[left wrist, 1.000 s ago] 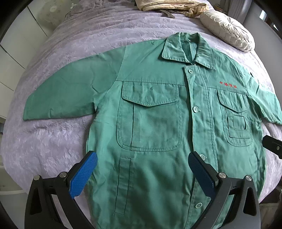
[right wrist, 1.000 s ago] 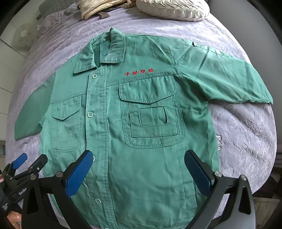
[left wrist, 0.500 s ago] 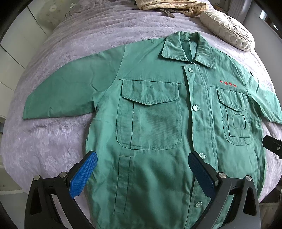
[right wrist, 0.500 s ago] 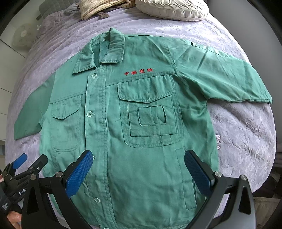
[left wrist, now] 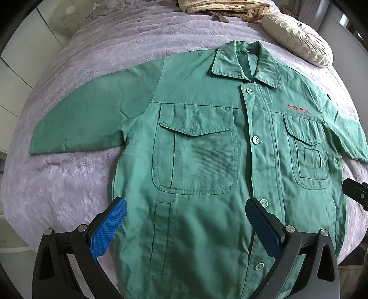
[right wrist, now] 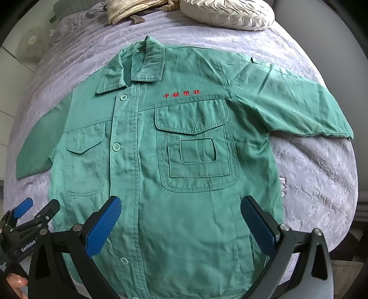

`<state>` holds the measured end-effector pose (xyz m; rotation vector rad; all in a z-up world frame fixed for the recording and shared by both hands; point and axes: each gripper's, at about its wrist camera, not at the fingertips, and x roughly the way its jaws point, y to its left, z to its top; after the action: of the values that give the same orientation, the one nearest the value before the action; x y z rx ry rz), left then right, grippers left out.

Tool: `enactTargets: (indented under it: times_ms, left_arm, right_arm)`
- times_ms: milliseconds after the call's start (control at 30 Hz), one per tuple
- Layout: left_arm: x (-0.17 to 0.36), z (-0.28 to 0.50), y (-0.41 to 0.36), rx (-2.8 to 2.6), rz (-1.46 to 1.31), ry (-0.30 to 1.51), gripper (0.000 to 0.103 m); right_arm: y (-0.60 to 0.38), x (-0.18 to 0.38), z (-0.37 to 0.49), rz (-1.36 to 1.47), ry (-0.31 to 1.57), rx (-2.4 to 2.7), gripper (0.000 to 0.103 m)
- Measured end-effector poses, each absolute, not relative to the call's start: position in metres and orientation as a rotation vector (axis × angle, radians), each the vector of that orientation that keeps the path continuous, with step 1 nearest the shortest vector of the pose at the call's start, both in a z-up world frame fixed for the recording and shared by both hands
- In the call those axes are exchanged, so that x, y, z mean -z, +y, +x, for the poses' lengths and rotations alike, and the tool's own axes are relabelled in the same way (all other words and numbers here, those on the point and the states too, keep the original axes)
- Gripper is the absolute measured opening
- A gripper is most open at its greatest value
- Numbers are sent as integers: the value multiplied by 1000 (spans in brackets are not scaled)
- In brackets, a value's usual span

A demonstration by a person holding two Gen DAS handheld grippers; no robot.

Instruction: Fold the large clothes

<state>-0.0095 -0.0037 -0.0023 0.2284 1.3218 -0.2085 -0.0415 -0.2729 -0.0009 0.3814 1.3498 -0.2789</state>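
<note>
Left wrist view first: the green jacket point(left wrist: 197, 161) lies face up and buttoned, filling the middle of the frame on the purple bedspread point(left wrist: 69, 184), collar point(left wrist: 246, 66) toward the top, one sleeve point(left wrist: 92, 119) stretched out to the left edge, and the left gripper point(left wrist: 184, 220) hangs wide apart at the bottom with nothing between its blue pads point(left wrist: 110, 227); a cream cushion point(left wrist: 299, 43) sits upper right, a striped cloth point(left wrist: 220, 7) at the top edge. Over to the right wrist view: same jacket point(right wrist: 184, 161) centre frame, red lettering point(right wrist: 181, 93) on the chest, the other sleeve point(right wrist: 294, 108) running out to the right edge, and the right gripper point(right wrist: 181, 218) is wide too, holding nothing, poised over the lower front; the left gripper point(right wrist: 34, 207) peeks in at lower left. Nothing is folded yet, so this looks like the opening grab. To do it cleanly, each tool should probably pinch a sleeve near its cuff, catching both layers, then carry it flat across the chest pockets, keeping the side seams straight so the body stays smooth
</note>
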Motion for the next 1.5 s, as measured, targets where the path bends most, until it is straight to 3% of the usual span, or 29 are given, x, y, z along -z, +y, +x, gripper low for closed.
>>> enactTargets:
  times_ms: [1500]
  left_arm:
    - [8, -8, 1, 215, 207, 1337, 103]
  right_arm:
    - [-263, 6, -34, 339, 1357, 278, 103]
